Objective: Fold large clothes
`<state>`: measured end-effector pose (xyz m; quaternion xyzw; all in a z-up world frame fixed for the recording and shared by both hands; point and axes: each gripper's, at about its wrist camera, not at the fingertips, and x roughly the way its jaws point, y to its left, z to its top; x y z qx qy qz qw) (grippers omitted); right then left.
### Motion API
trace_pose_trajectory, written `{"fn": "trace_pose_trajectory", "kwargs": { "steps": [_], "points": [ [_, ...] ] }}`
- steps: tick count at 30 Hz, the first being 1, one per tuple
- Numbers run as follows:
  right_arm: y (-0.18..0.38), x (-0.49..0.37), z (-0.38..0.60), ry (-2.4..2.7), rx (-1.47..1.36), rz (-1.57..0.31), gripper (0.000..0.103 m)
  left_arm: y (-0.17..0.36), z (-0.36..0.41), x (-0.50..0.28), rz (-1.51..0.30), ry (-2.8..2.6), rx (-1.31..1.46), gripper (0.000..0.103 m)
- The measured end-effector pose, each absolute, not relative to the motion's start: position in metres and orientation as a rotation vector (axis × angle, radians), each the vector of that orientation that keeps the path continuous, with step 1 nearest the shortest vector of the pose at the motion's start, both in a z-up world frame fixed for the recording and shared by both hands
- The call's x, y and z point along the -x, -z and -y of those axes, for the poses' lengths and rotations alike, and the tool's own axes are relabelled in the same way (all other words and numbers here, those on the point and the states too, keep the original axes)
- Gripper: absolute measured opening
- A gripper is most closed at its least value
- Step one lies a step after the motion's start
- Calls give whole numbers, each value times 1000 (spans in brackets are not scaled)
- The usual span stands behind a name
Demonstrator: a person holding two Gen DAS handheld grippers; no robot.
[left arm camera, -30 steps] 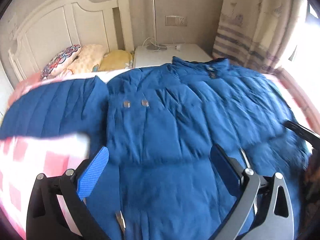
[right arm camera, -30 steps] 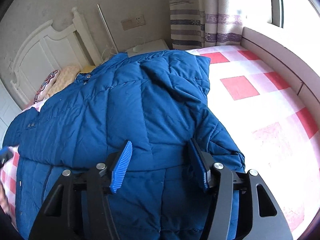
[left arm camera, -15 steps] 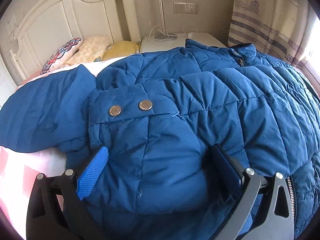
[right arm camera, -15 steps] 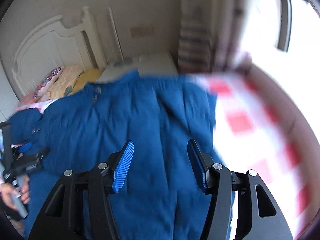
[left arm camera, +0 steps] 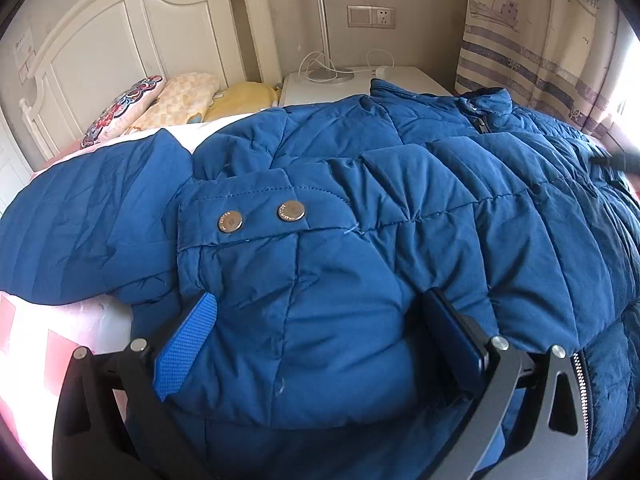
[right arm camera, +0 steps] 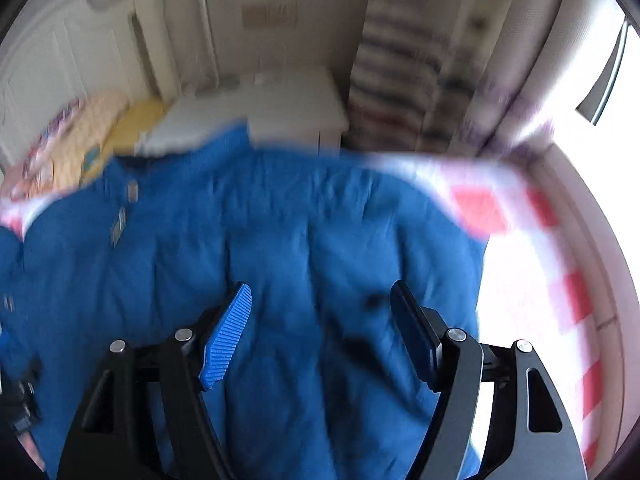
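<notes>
A large blue quilted jacket (left arm camera: 420,208) lies spread over the bed; it also shows, blurred, in the right wrist view (right arm camera: 280,240). A cuff tab with two metal snaps (left arm camera: 260,216) lies on its folded sleeve. My left gripper (left arm camera: 320,332) is open, its jaws wide on either side of the puffy sleeve end, close over it. My right gripper (right arm camera: 320,328) is open and empty above the jacket's right half. Its dark tip shows at the left wrist view's right edge (left arm camera: 616,160).
The bed has a pink and white checked sheet (right arm camera: 540,280) and a white headboard (left arm camera: 120,52). Pillows (left arm camera: 160,108) lie at the head. A white nightstand (left arm camera: 360,80) with cables stands behind the jacket, a striped curtain (left arm camera: 540,40) to its right.
My left gripper has moved in low over the folded sleeve, which now bulges between its jaws. My right gripper has swung fast over the jacket; its view is blurred.
</notes>
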<state>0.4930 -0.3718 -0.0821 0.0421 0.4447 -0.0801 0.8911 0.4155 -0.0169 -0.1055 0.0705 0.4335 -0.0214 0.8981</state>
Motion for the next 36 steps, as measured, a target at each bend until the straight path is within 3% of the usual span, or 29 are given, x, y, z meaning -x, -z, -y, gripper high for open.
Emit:
{"fn": "trace_pose_trajectory", "kwargs": {
  "steps": [3, 6, 7, 9, 15, 19, 22, 26, 32, 36],
  "points": [
    [76, -525, 385, 209, -98, -885, 77, 105, 16, -415, -897, 46, -142, 101],
    [98, -565, 398, 255, -74, -969, 79, 105, 16, -415, -897, 47, -141, 101],
    [109, -575, 403, 258, -72, -1000, 89, 105, 16, -415, -897, 47, -141, 101],
    [122, -580, 418, 243, -134, -1003, 99, 105, 15, -415, -898, 48, -140, 101],
    [112, -560, 425, 240, -203, -974, 96, 105, 16, -415, -897, 47, -142, 101],
    [77, -511, 398, 113, -279, -855, 97, 105, 16, -416, -897, 46, -143, 101],
    [74, -478, 354, 7, -152, -866, 97, 105, 16, -415, -897, 45, -144, 101],
    [111, -460, 319, -3, 13, -964, 98, 105, 16, -415, -897, 47, -142, 101],
    [86, -424, 325, 14, -124, -945, 98, 105, 16, -415, -897, 49, -132, 101],
    [88, -386, 309, 13, -41, -939, 98, 105, 16, -415, -896, 46, -136, 101]
  ]
}}
